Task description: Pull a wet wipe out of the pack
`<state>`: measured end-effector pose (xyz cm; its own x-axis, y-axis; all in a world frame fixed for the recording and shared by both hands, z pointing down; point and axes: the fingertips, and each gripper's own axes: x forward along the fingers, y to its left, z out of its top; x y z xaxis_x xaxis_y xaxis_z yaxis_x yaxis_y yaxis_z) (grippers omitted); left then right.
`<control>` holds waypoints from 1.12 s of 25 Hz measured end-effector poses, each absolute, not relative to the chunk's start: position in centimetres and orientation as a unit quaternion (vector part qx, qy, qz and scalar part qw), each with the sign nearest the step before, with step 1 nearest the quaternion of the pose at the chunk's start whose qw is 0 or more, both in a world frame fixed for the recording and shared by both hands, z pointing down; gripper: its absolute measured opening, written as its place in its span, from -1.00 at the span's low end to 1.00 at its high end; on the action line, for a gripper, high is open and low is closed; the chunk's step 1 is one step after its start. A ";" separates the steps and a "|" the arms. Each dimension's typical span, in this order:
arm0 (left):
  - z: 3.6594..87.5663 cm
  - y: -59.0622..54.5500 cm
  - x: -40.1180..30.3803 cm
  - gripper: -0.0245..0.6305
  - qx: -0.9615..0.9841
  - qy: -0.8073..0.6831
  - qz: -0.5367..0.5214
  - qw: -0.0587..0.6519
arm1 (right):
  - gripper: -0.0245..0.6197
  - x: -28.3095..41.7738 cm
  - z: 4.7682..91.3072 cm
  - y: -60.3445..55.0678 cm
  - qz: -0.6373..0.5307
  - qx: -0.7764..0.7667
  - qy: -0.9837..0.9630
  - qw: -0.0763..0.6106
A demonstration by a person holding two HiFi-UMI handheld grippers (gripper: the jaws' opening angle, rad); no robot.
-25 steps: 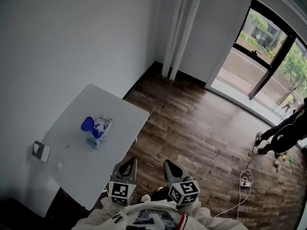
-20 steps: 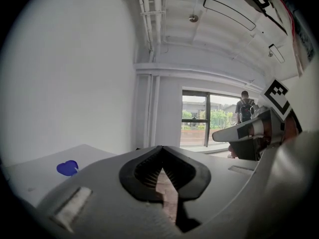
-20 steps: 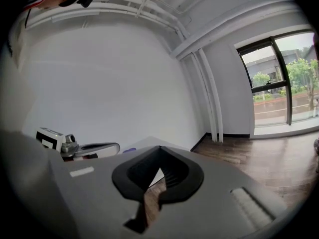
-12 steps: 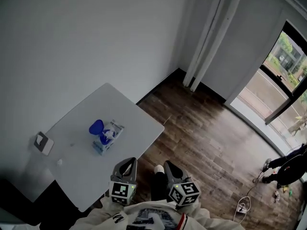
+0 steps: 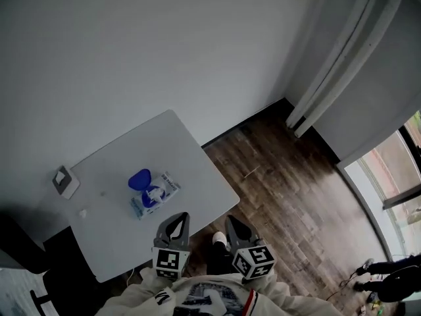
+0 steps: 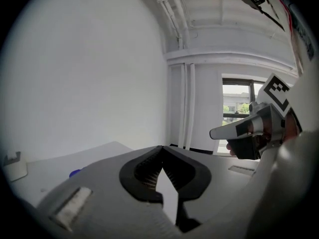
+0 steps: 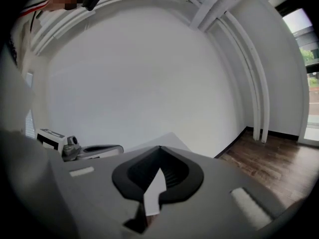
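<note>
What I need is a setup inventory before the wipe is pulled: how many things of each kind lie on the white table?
Wet wipe pack, blue lid flipped open: 1
Small white box near the table's edge: 1
Tiny white bit, too small to identify: 1
Total: 3

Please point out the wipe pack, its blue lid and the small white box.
wipe pack (image 5: 161, 193): head view, on its printed top.
blue lid (image 5: 139, 178): head view, middle of the blue oval.
small white box (image 5: 66, 182): head view, on its top face.
</note>
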<state>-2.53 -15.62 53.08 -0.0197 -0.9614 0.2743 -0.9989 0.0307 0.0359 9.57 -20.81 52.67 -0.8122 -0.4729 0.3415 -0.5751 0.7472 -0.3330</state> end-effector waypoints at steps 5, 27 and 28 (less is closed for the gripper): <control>53.5 -17.6 -3.9 -0.91 0.653 -0.740 0.091 0.132 | -0.90 7.7 53.0 -24.2 0.221 0.233 -0.938 0.131; 52.9 -14.1 -10.5 -0.91 0.448 -0.873 0.103 0.162 | -0.91 -0.6 54.2 -28.1 0.213 0.051 -0.961 0.169; 53.0 -13.6 -10.7 -0.91 0.442 -0.876 0.104 0.164 | -0.91 -1.0 54.3 -27.7 0.211 0.043 -0.961 0.173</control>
<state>-10.66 -13.57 53.04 -0.5554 -0.7399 0.3795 -0.8081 0.5880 -0.0363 -0.97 -27.74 54.25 -0.9367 -0.0105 0.3499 -0.1559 0.9075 -0.3901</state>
